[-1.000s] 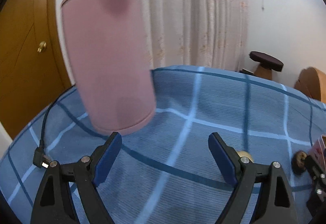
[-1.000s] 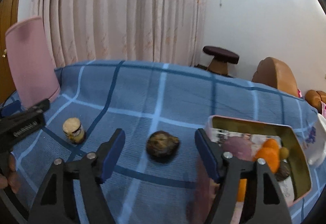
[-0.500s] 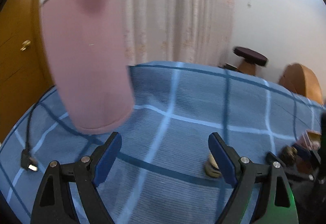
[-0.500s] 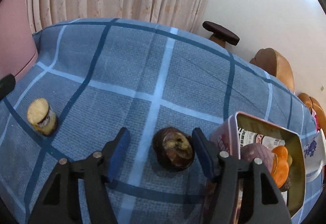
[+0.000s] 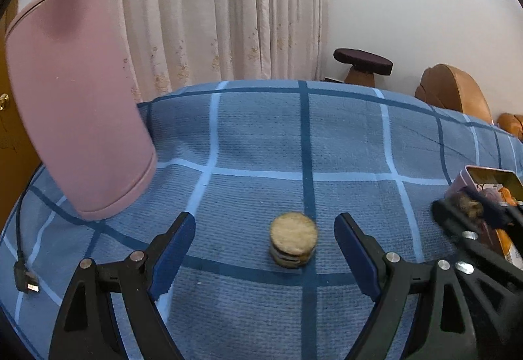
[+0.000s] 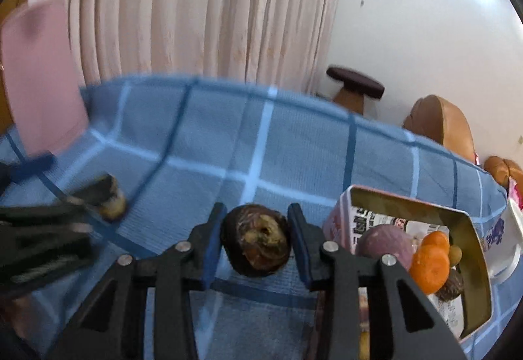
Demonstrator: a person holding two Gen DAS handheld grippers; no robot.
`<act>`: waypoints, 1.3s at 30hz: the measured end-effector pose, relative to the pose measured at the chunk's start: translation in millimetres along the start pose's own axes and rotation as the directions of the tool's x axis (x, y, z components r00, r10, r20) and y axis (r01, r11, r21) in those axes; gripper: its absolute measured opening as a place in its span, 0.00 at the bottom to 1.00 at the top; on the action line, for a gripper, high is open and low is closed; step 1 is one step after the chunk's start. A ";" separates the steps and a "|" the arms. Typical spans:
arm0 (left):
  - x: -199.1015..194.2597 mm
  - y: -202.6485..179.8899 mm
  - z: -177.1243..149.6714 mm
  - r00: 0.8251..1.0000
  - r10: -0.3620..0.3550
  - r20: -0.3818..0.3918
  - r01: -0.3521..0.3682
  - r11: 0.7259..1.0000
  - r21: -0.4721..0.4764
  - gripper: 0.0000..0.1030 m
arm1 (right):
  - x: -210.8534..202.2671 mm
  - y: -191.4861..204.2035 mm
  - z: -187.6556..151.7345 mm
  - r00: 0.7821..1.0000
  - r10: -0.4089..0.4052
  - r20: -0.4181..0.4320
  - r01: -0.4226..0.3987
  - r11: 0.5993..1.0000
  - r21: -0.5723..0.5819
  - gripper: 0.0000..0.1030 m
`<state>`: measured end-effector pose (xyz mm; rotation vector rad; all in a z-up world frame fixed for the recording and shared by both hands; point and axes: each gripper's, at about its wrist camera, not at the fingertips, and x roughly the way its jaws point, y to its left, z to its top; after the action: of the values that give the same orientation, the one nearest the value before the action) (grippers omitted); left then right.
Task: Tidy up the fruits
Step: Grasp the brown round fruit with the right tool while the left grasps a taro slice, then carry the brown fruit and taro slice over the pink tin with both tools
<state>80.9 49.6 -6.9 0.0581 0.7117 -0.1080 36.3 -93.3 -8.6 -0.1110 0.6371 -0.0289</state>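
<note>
The right tool is clamping the dark fruit and should be lifting it level toward the tin, while the left tool is hanging wide around the sliced fruit.

Both wrist views low, probably sharing tin
</note>
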 end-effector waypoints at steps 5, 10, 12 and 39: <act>16.5 -18.7 -0.4 0.998 0.023 -0.063 -0.018 0.997 0.070 0.85 | -26.0 -6.3 -6.8 0.994 0.048 0.094 -0.053 0.997 0.052 0.40; 36.3 -19.2 -1.1 0.987 -0.006 -0.163 0.016 0.998 0.061 0.54 | -32.6 -2.4 -12.6 0.991 0.078 0.104 -0.085 0.994 0.062 0.40; 37.9 -11.8 1.1 0.986 -0.040 -0.164 0.043 0.999 0.014 0.50 | -32.8 -3.4 -11.8 0.991 0.086 0.101 -0.093 0.994 0.065 0.40; -53.2 -8.3 -21.2 0.981 0.111 0.160 -0.097 0.991 -0.097 0.34 | -55.7 -4.1 -21.3 0.979 0.086 0.182 -0.097 0.994 0.049 0.40</act>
<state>26.2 47.4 11.7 0.0008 0.5461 0.0194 -21.1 -96.0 7.8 -0.0282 0.4596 0.0512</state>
